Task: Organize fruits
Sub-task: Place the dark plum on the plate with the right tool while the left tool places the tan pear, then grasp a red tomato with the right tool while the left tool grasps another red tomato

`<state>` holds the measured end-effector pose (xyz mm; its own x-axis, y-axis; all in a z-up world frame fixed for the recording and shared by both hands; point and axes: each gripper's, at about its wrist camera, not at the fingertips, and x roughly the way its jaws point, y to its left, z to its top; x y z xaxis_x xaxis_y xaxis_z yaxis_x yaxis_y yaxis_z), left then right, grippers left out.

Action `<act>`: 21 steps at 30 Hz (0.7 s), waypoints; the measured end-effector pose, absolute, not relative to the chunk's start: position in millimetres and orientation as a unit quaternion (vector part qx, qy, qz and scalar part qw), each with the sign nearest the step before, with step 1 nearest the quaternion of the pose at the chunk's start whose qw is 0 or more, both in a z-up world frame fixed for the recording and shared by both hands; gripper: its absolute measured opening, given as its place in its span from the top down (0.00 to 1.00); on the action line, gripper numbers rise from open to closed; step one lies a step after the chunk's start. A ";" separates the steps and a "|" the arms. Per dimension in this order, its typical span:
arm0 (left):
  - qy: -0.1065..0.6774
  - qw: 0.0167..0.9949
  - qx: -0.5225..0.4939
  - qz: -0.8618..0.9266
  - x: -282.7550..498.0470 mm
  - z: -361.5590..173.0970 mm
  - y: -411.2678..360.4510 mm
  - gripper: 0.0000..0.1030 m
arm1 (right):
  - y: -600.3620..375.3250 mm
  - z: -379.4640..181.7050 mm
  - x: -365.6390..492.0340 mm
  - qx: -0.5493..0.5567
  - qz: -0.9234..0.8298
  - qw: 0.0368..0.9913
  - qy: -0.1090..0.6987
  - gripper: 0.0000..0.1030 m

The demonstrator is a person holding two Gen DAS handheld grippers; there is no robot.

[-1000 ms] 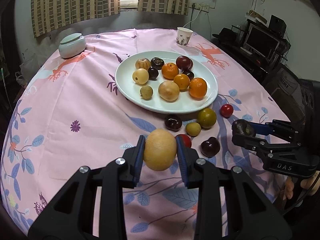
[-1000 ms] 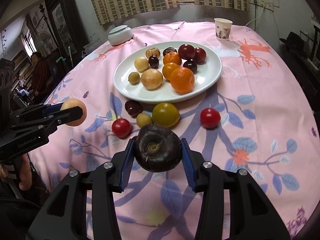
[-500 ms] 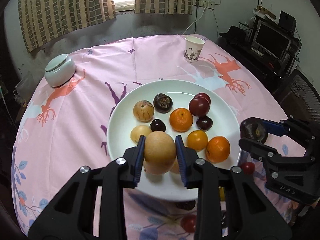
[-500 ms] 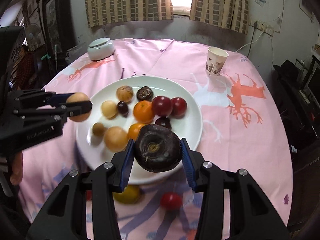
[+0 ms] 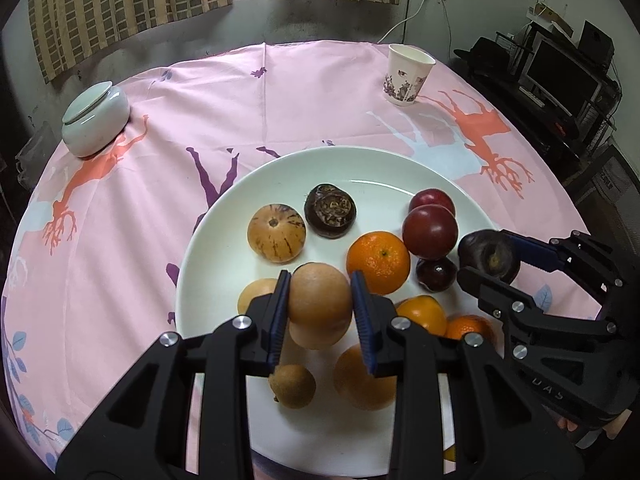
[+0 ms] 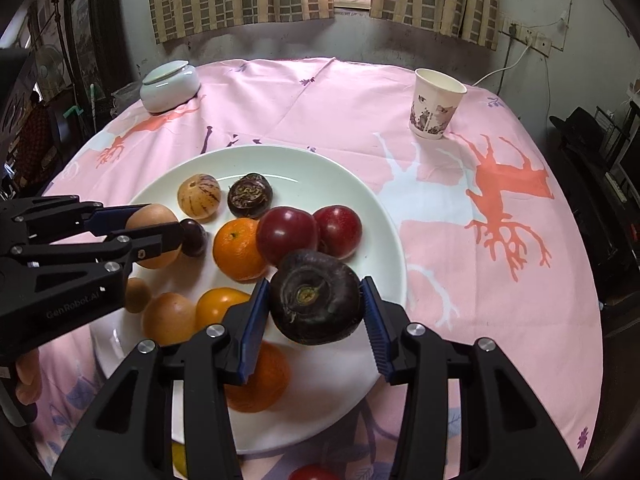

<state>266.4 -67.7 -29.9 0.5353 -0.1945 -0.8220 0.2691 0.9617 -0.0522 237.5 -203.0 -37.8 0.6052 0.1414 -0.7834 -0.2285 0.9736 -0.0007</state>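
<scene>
Left wrist view looks forward and down from close above the white plate, facing the curtained window. Right wrist view does likewise from the plate's right side. Both share plate, paper cup and lidded jar.
</scene>
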 end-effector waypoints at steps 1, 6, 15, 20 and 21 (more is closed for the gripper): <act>0.459 0.878 0.038 -0.131 266.2 -27.1 -66.9 0.63 | -202.3 -36.9 237.2 -0.057 0.100 0.897 0.427 0.41; 0.422 0.897 0.032 -0.129 247.2 3.8 -52.7 0.36 | -207.4 -15.6 221.1 -0.071 0.087 0.911 0.396 0.34; 0.358 0.925 0.011 -0.122 128.8 28.1 -7.8 0.15 | -248.6 0.2 115.4 0.036 0.108 0.912 0.395 0.06; 0.363 0.924 0.001 -0.121 84.0 2.4 -0.5 0.12 | -253.2 -15.5 62.8 0.068 0.084 0.915 0.388 0.06; 0.370 0.920 0.005 -0.128 79.3 -2.5 -3.0 0.12 | -252.1 -20.3 57.7 0.070 0.076 0.915 0.391 0.05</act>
